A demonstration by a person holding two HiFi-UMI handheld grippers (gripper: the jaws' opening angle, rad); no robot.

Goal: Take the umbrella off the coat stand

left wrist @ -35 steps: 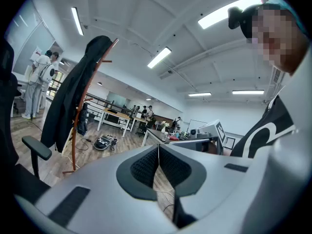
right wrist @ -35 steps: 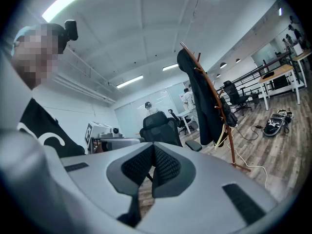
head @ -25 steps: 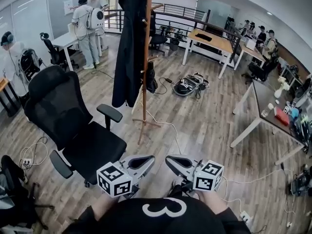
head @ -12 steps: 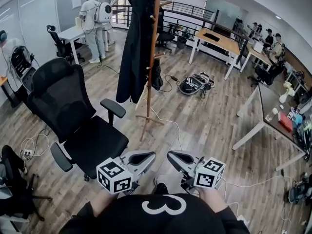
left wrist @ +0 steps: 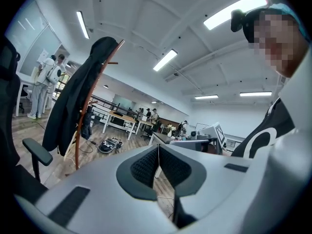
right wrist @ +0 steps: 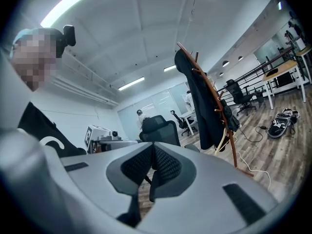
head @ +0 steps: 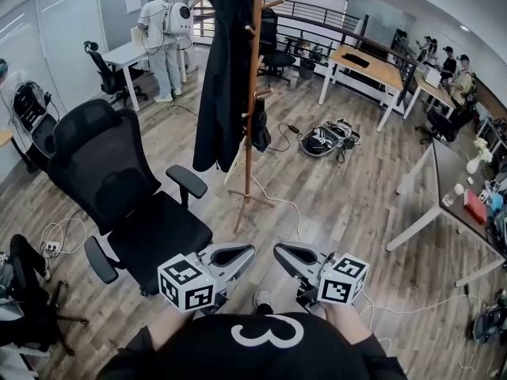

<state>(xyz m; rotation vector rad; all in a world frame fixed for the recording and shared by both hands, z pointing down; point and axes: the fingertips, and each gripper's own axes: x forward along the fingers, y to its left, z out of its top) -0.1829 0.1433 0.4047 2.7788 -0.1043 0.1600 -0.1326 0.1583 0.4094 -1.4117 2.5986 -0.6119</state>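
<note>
Nearest the person, the left gripper [head: 244, 252] and right gripper [head: 283, 253] sit side by side, each with its jaws pressed together on nothing. Just left stands a black office chair [head: 119, 188]. Farther off, the wooden coat stand [head: 252, 145] carries a black coat [head: 222, 70] on its left side. The dark folded umbrella [head: 260, 130] hangs on its right.

Office chair [head: 103, 172] (black), wooden floor [head: 341, 196]

Left hand-held gripper [head: 240, 252]: jaws pressed together, nothing between, pointing forward, about level. Right hand-held gripper [head: 285, 253]: same, jaws closed, empty. Both held low ahead of torso [head: 261, 351], side by side, tips near each other but apart, angled slightly inward.
</note>
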